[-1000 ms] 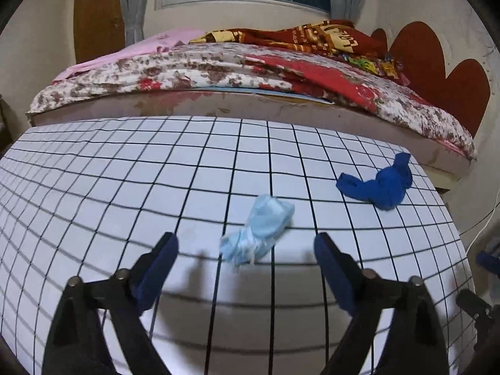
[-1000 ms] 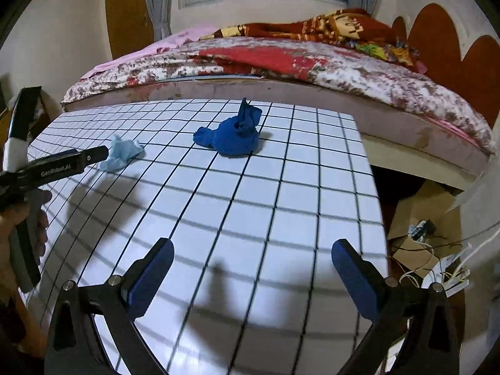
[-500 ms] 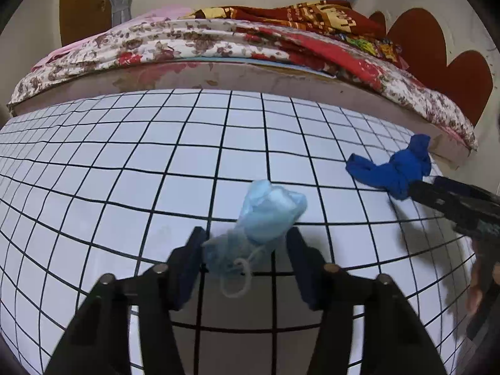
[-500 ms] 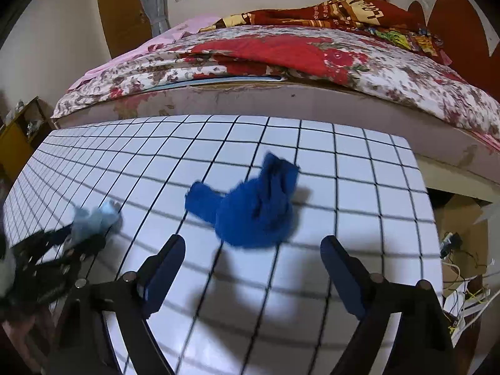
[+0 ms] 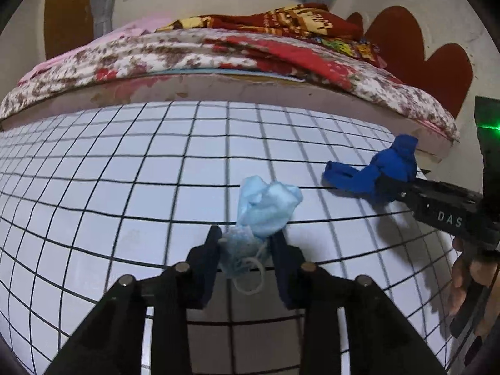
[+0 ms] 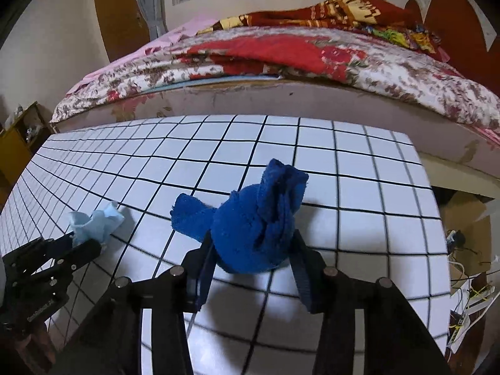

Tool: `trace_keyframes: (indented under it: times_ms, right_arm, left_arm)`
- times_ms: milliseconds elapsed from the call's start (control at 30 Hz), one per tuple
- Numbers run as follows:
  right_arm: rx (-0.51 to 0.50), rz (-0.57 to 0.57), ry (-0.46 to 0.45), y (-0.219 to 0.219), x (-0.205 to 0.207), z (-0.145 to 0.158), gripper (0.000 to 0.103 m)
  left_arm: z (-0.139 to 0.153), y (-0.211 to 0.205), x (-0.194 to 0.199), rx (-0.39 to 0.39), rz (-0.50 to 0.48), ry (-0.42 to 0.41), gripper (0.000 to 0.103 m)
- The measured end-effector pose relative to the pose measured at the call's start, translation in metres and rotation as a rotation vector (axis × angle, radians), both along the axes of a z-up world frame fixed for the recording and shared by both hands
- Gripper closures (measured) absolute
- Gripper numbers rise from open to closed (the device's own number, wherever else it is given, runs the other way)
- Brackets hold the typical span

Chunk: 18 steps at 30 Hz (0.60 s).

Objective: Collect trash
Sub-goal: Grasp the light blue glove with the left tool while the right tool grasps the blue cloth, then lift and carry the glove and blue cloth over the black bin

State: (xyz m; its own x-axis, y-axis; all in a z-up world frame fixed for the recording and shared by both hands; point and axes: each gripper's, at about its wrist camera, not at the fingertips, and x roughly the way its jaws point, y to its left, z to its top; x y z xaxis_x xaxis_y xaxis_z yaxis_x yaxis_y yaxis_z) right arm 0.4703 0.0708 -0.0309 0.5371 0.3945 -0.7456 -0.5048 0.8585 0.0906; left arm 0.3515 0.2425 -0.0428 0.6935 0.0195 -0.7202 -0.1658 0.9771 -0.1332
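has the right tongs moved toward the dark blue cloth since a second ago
Yes. The right tongs have come in across the grid-patterned table toward the bed, and their jaws have just been closing around the dark blue cloth, which now sits between them.

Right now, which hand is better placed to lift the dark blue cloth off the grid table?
Right. The right gripper has just been closing and its fingers already press both sides of the dark blue cloth; the left gripper is clamped on the light blue mask.
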Motion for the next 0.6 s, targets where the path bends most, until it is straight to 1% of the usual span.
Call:
trace_keyframes:
  times_ms: [67, 233, 467, 500, 600]
  right_arm:
    - [0.002, -0.004, -0.015, -0.006, -0.008, 0.005, 0.056]
    - [0.002, -0.004, -0.039, -0.026, -0.034, 0.02, 0.056]
    - [-0.021, 0.004, -0.076, -0.044, -0.07, 0.038, 0.056]
    - [-0.018, 0.003, -0.078, -0.047, -0.076, 0.041, 0.056]
    - [-0.01, 0.0, -0.082, -0.052, -0.092, 0.049, 0.056]
  left_arm:
    - [0.006, -0.007, -0.003, 0.007, -0.013, -0.015, 0.07]
    - [0.016, -0.015, -0.009, 0.001, -0.057, -0.024, 0.07]
    - [0.032, -0.03, -0.029, 0.059, -0.089, -0.056, 0.07]
    - [0.034, -0.032, -0.032, 0.061, -0.07, -0.069, 0.07]
    - [0.04, -0.033, -0.043, 0.069, -0.079, -0.08, 0.07]
